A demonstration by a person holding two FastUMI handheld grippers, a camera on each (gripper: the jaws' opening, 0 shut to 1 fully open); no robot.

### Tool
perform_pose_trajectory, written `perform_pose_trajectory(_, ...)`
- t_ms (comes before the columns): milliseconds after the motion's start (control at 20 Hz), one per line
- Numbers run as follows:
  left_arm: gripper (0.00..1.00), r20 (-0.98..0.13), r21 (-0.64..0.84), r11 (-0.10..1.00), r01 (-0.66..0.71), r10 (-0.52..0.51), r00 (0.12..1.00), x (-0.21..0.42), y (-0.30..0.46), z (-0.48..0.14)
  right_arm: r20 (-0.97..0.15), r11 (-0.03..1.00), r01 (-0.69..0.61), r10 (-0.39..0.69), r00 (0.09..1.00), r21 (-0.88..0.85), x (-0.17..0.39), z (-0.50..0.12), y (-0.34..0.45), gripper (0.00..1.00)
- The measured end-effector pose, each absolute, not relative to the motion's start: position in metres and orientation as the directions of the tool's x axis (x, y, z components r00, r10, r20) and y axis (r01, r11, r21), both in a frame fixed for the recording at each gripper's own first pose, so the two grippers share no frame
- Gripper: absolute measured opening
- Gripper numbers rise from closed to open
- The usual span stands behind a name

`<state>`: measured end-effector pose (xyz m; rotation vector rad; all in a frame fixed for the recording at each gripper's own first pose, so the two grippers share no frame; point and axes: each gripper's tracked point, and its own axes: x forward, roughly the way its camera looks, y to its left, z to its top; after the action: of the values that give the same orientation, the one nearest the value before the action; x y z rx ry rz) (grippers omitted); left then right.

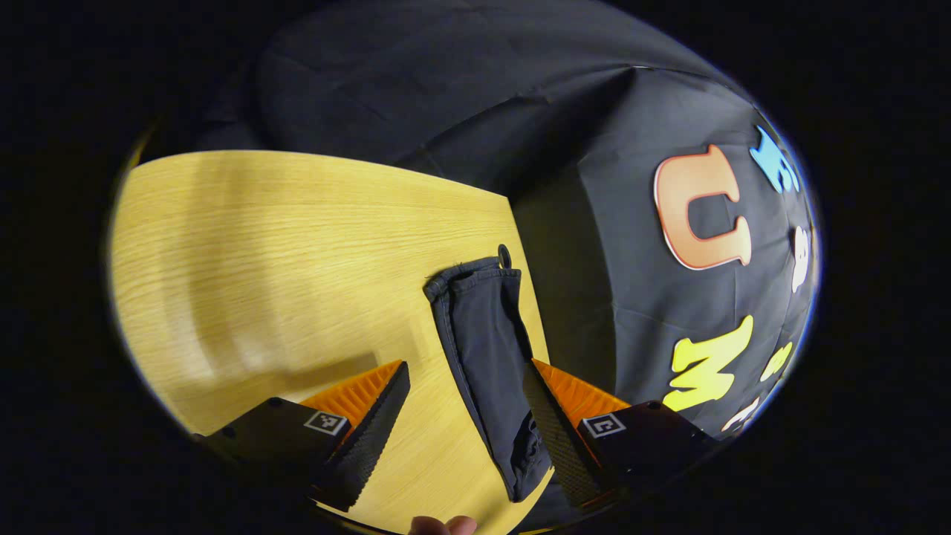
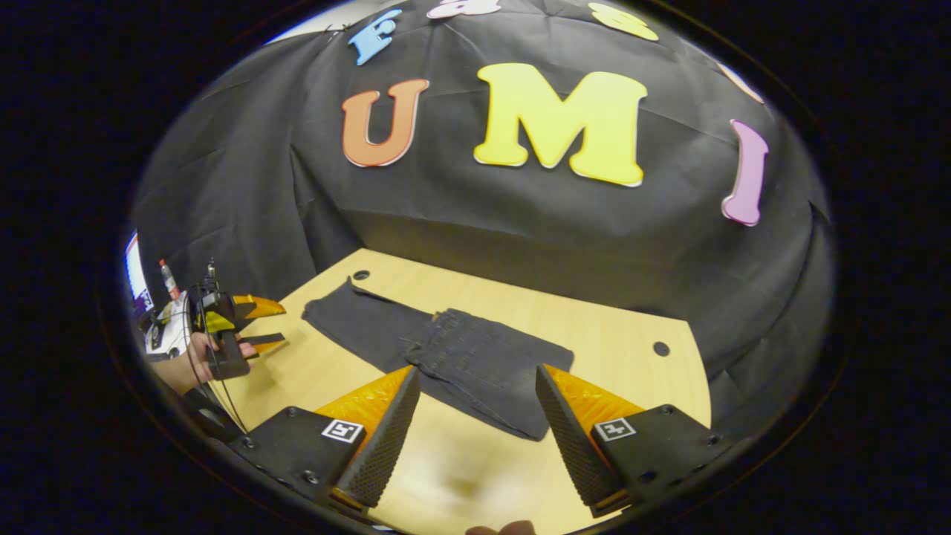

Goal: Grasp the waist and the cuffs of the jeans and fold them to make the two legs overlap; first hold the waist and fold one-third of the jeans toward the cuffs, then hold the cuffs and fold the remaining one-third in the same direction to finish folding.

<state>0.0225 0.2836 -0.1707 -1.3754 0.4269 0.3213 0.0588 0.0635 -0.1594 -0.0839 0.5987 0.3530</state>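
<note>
The dark jeans (image 2: 446, 353) are lying flat on the wooden table (image 2: 631, 327), waist toward the right. Both the left gripper (image 1: 464, 405) and the right gripper (image 2: 475, 416) are hovering spread, pinching nothing. The denim is probably heavy and limp, best gripped at the thick waistband or cuff hems.

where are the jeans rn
In the right gripper view, the jeans lie on the wooden table, just beyond the open right hand-held gripper.

In the right gripper view the jeans (image 2: 446, 357) lie on the table (image 2: 617, 327) at centre frame, the left gripper (image 2: 271, 323) hovering at the left edge, the right gripper (image 2: 475, 416) below them.
</note>
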Motion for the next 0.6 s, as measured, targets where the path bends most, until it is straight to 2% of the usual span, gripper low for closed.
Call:
perform_pose_trajectory(50, 0.99, -0.474, -0.873, 0.140, -0.467, -0.021, 0.880, 0.030, 0.289, -0.176, -0.572, 0.944, -0.329, 0.284, 0.769, 0.028, 0.058, -0.160, 0.054, 0.94)
perform_pose_trajectory(200, 0.99, -0.471, -0.880, 0.077, -0.469, -0.008, 0.882, 0.053, 0.298, -0.190, -0.582, 0.962, -0.270, 0.241, 0.776, 0.038, 0.058, -0.158, 0.034, 0.94)
perform_pose_trajectory(250, 0.98, -0.465, -0.883, 0.072, -0.464, -0.003, 0.885, 0.062, 0.301, -0.192, -0.583, 0.966, -0.257, 0.231, 0.779, 0.039, 0.059, -0.157, 0.030, 0.97)
perform_pose_trajectory(500, 1.00, -0.451, -0.889, 0.091, -0.450, 0.005, 0.893, 0.099, 0.303, -0.194, -0.587, 0.968, -0.248, 0.219, 0.779, 0.032, 0.058, -0.155, 0.028, 0.94)
perform_pose_trajectory(600, 0.98, -0.427, -0.899, 0.099, -0.426, 0.011, 0.904, 0.110, 0.304, -0.192, -0.590, 0.968, -0.251, 0.221, 0.777, 0.032, 0.057, -0.155, 0.028, 0.94)
